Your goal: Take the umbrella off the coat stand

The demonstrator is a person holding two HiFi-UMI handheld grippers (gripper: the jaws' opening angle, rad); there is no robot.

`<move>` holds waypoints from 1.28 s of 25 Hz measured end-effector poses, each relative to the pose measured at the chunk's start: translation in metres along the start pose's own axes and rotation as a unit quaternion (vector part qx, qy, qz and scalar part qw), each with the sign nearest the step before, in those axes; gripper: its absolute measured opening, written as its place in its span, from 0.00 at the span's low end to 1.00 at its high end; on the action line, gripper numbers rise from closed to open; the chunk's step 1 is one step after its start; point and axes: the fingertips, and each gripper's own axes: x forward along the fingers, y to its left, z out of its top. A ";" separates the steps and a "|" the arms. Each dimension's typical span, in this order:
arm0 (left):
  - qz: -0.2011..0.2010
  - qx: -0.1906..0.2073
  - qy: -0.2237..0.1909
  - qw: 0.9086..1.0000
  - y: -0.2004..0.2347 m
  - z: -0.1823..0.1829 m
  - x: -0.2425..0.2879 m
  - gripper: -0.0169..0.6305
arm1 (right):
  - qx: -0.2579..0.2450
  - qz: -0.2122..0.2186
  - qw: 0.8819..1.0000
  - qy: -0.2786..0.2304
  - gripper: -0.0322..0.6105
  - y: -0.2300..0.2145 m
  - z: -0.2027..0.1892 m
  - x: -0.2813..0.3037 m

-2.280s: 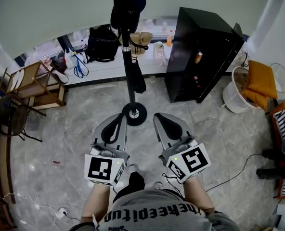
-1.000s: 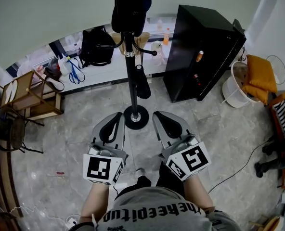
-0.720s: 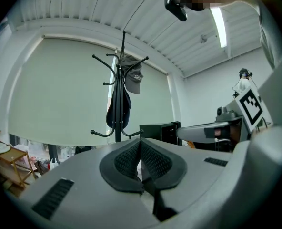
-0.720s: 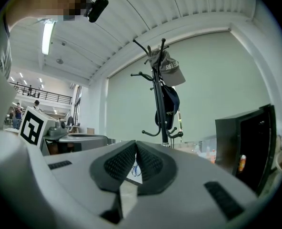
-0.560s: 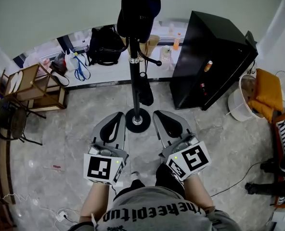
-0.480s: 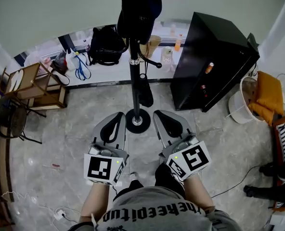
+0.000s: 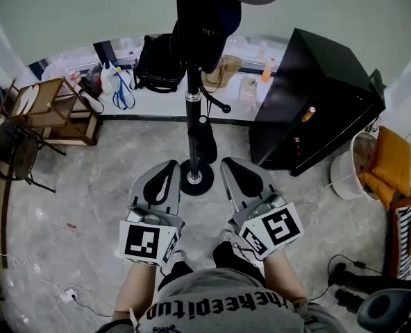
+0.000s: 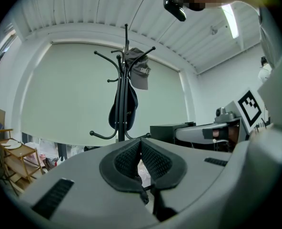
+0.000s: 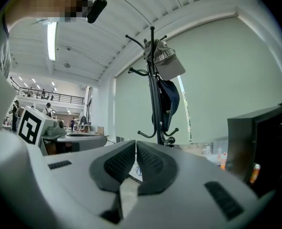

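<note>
Closed and empty, the left tongs and right tongs are held level, jaws pressed together with nothing between them, just short of the coat stand. The folded dark umbrella hangs low on the stand, above its round base, untouched. The task appears barely begun: the reach, the grasp and the lift off the stand all remain.
</note>
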 end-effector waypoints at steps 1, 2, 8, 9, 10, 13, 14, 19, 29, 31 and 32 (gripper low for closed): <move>0.006 0.000 0.000 1.000 -0.001 0.000 0.003 0.05 | 0.000 0.006 1.000 0.000 0.07 -0.004 0.000 0.001; 0.012 0.000 0.000 1.000 -0.002 0.001 0.005 0.05 | 0.000 0.012 1.000 0.001 0.07 -0.007 0.001 0.003; 0.058 -0.006 0.004 0.998 0.001 -0.004 0.010 0.05 | 0.000 0.055 0.998 0.008 0.07 -0.018 -0.003 0.015; 0.066 -0.007 0.005 0.998 0.002 -0.005 0.011 0.05 | -0.001 0.062 0.998 0.010 0.07 -0.019 -0.003 0.018; 0.074 -0.008 0.005 0.997 0.003 -0.005 0.012 0.05 | -0.001 0.069 0.998 0.011 0.07 -0.021 -0.003 0.020; 0.096 -0.006 0.004 0.995 0.002 -0.004 0.015 0.05 | -0.001 0.091 0.996 0.014 0.07 -0.026 -0.005 0.024; 0.103 -0.005 0.004 0.995 0.001 -0.004 0.016 0.05 | -0.001 0.098 0.995 0.015 0.07 -0.028 -0.005 0.025; 0.133 -0.006 0.007 0.991 -0.001 -0.007 0.020 0.05 | 0.000 0.127 0.992 0.019 0.07 -0.036 -0.009 0.031; 0.172 -0.005 0.009 0.985 -0.009 -0.010 0.035 0.05 | -0.005 0.164 0.986 0.038 0.07 -0.057 -0.025 0.046; 0.179 -0.006 0.012 0.984 -0.010 -0.012 0.037 0.05 | -0.006 0.170 0.984 0.046 0.07 -0.062 -0.032 0.049; 0.182 -0.009 0.014 0.983 -0.010 -0.012 0.038 0.05 | -0.008 0.173 0.984 0.049 0.07 -0.064 -0.036 0.052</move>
